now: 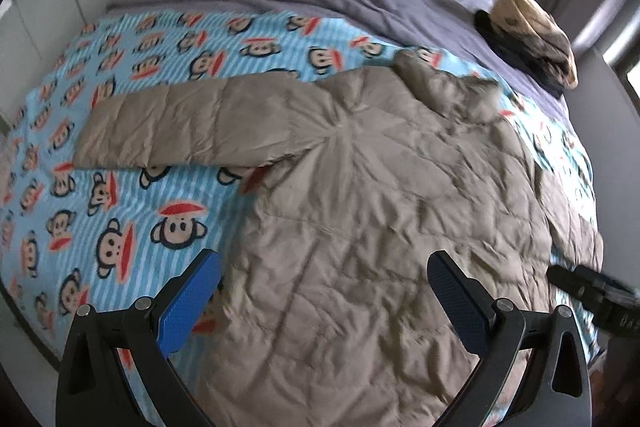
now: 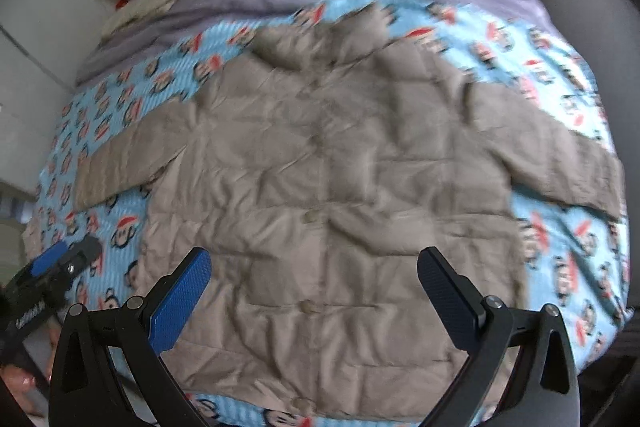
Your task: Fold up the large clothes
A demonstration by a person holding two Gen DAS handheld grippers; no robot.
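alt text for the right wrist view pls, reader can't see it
A beige quilted jacket lies front up, both sleeves spread wide, on a blue monkey-print blanket covering a bed. The right gripper hovers above its lower half, jaws open and empty; the left gripper shows at left.

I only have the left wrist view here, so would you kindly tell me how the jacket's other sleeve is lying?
Observer: The right wrist view shows the jacket whole; its far sleeve lies spread out to the side on the monkey-print blanket, not folded.
Operator: Thank you. Is the front fastened?
Observer: It looks closed, with a row of buttons down the middle.
Operator: And the right gripper?
Observer: The right gripper is open over the jacket's lower front, holding nothing.
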